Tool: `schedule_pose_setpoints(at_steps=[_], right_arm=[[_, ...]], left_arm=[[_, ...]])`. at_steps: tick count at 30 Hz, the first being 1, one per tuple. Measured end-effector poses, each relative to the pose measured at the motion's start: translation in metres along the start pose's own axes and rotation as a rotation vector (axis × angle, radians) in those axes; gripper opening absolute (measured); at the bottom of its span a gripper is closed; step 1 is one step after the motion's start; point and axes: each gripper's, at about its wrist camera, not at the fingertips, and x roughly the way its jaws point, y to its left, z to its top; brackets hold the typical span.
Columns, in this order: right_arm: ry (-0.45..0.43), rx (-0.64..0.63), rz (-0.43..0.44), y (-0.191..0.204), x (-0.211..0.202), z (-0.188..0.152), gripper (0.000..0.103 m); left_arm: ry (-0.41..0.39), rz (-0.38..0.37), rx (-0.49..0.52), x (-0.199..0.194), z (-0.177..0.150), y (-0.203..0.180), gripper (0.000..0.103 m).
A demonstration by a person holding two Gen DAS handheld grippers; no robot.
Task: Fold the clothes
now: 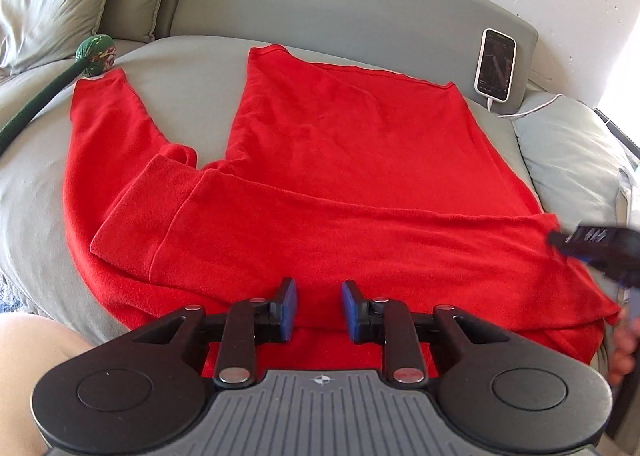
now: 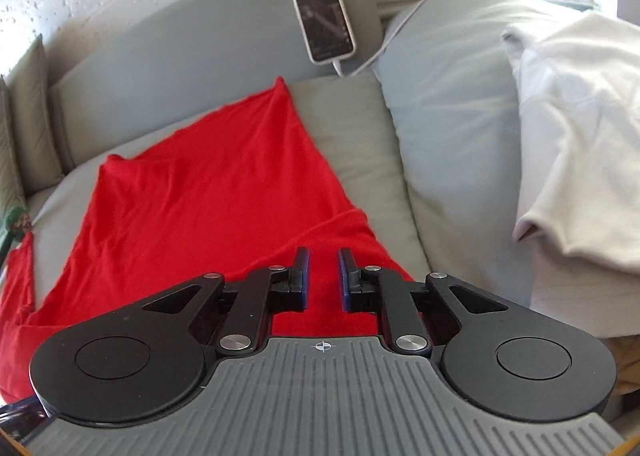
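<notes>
Left wrist view: left gripper (image 1: 319, 306) parted, nothing between the pads, hovering just over the near edge of the red sweater (image 1: 340, 160). Sweater spread flat ahead on the grey couch (image 1: 168, 104), hem at the far end. One sleeve (image 1: 256, 232) already folded across the body, just ahead of the fingers, cuff ending ahead and to the left. Other sleeve (image 1: 104, 136) not yet folded, stretched out far ahead-left toward a green toy (image 1: 96, 56). Right gripper (image 1: 560, 238) visible at the far right, touching the sweater's edge; too blurred to say whether clamped on cloth. Phone (image 1: 495, 65) propped against the backrest, ahead-right.

Right wrist view: right gripper (image 2: 323, 280) with a clear gap between the pads, red cloth below and directly under the fingers, probably not pinched. Sweater body running ahead and to the left; grey pillow (image 2: 448, 116) and a white cloth (image 2: 580, 136) off to the right, apart from the sweater.

Judged progress: early to middle. One sleeve fold done. Left to do: second sleeve brought in, then body folded over, likely in halves.
</notes>
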Motion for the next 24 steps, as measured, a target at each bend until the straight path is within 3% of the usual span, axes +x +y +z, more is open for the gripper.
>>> schedule_pose_setpoints(at_steps=[3,5,6,10,12,13,14,15,17,21,24], right_arm=[[-0.002,-0.062,-0.102,0.003,0.005,-0.010,0.013],[0.016,-0.044,-0.192,0.006,-0.007,-0.006,0.014],[0.025,-0.023,-0.195,0.005,-0.015,-0.002,0.016],[0.021,0.048,-0.037,0.006,-0.058,0.011,0.020],[0.023,0.025,0.026,0.014,-0.076,0.013,0.028],[0.021,0.019,0.055,0.018,-0.085,0.013,0.036],[0.014,0.022,0.079,0.020,-0.095,0.013,0.038],[0.005,0.026,0.099,0.023,-0.104,0.012,0.038],[-0.029,0.043,0.108,0.027,-0.121,0.012,0.039],[-0.108,0.074,0.110,0.034,-0.145,0.016,0.052],[-0.131,0.096,0.128,0.040,-0.151,0.020,0.052]], left_arm=[[0.005,-0.026,-0.013,0.001,0.000,0.005,0.024],[0.008,-0.043,-0.009,0.001,0.001,0.007,0.024],[0.006,-0.055,0.000,-0.001,0.002,0.008,0.023],[-0.088,-0.166,0.016,-0.033,0.008,0.016,0.027],[-0.166,-0.207,0.004,-0.057,0.012,0.027,0.049],[-0.207,-0.227,-0.019,-0.068,0.015,0.036,0.053],[-0.238,-0.239,-0.055,-0.077,0.018,0.047,0.062],[-0.260,-0.240,-0.107,-0.084,0.021,0.061,0.065],[-0.281,-0.222,-0.245,-0.092,0.025,0.095,0.065],[-0.283,-0.154,-0.526,-0.090,0.027,0.168,0.061],[-0.301,-0.099,-0.679,-0.079,0.030,0.216,0.057]])
